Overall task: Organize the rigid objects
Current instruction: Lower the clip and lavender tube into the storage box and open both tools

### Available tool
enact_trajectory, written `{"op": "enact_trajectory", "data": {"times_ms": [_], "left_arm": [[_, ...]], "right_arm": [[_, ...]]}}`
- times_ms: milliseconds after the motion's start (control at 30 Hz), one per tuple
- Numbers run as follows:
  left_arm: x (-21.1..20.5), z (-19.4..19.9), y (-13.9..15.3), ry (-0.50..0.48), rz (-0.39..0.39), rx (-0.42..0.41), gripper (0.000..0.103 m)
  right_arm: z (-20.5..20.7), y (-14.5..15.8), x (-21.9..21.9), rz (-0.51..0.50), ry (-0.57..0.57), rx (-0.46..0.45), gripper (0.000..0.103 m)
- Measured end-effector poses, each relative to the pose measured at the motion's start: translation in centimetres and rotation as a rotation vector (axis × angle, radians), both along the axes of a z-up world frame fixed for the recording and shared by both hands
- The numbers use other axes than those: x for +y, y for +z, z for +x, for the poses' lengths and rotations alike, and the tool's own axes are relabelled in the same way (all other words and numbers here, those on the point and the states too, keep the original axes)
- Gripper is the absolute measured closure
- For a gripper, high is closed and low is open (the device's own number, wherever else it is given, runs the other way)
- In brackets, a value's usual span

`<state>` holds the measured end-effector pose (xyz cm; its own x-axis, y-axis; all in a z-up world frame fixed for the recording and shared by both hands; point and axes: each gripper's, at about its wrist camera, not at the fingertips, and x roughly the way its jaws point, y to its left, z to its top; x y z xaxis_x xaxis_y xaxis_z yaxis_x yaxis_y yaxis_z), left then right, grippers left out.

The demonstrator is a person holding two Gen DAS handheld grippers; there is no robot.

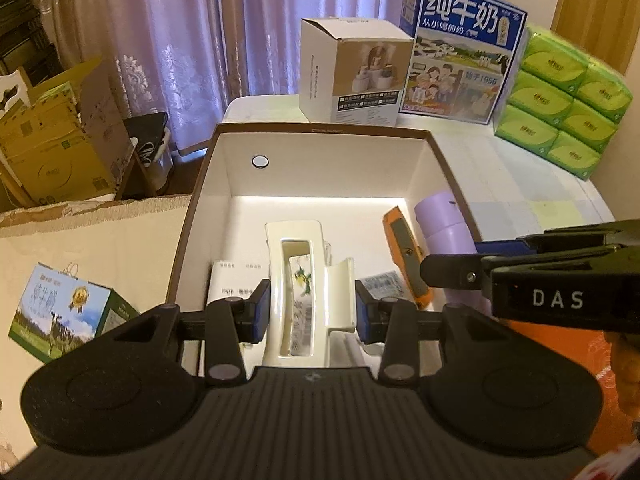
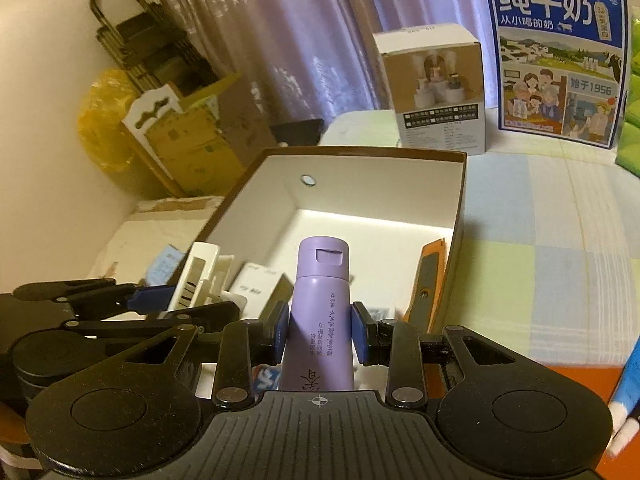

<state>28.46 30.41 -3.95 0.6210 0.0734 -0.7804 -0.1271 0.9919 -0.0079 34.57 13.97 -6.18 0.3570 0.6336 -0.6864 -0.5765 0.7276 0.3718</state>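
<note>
1. Left hand-held gripper: jaws nearly closed, blue pads pressing both sides of a cream plastic holder w/ a slot down its middle. Holder sticks out fwd from the pads, over the open box.
2. Right hand-held gripper: jaws narrow, clamped on a lilac bottle, cap end pointing fwd, away from the gripper, over the box's near part.
3. Box (brown outside, white inside) sits just ahead of and below both grippers.
4. In box: orange utility knife, rt of left gripper, along the rt wall; white leaflet just left of the holder; small printed packet just rt of it.
5. Beyond box, well ahead: white carton, blue milk carton, green tissue packs to the rt.
</note>
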Motion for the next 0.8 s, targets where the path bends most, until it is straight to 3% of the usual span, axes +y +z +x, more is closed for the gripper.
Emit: {"op": "enact_trajectory", "data": {"times_ms": [800], "left_arm": [[3.4,10.2,-4.0,-0.061,0.047,0.09,0.067]], "right_arm": [[8.4,-3.8,6.0,-0.171,-0.013,-0.003,0.073]]}}
